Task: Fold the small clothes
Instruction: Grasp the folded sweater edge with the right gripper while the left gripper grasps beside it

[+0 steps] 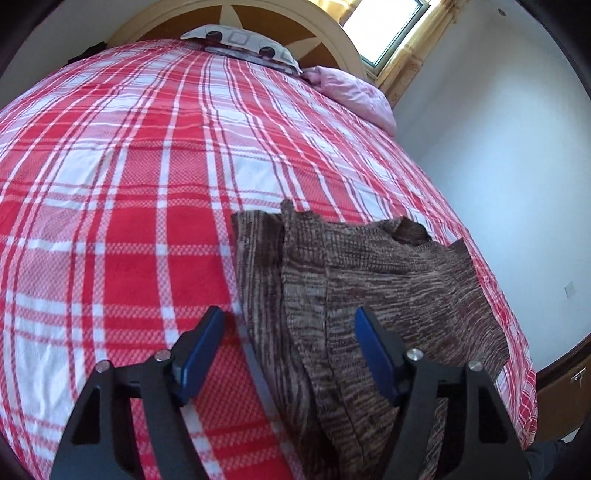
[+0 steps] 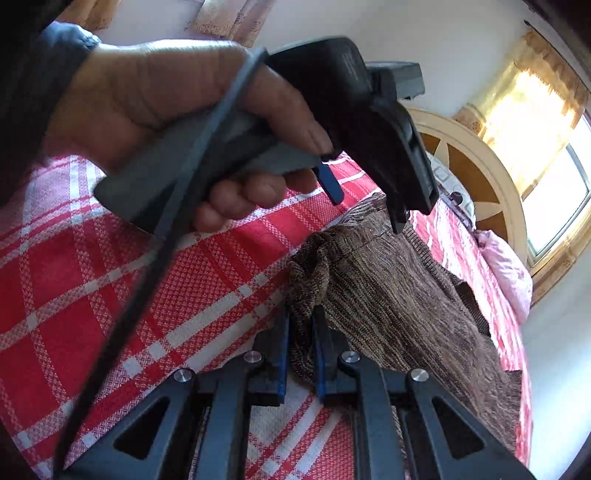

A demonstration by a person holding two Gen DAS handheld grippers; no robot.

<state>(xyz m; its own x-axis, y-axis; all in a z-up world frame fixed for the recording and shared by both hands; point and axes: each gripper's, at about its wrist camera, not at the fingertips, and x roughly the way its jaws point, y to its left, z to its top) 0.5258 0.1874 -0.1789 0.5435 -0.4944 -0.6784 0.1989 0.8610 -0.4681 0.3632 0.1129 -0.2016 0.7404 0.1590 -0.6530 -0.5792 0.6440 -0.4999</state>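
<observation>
Sunlit window (image 1: 388,26) beside rounded headboard (image 1: 295,22), pale wall (image 1: 517,147).

place: home bedroom | evidence: plaid-covered bed (image 1: 147,177), round headboard (image 1: 332,33), pillows (image 1: 240,40), curtained window (image 2: 554,177)

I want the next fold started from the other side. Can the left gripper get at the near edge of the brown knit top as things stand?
Probably yes. The left gripper has its jaws apart and empty just over the brown knit top, with nothing between them and the cloth.

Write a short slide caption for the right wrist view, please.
Right gripper pinches the brown knit garment on the plaid bed.
</observation>
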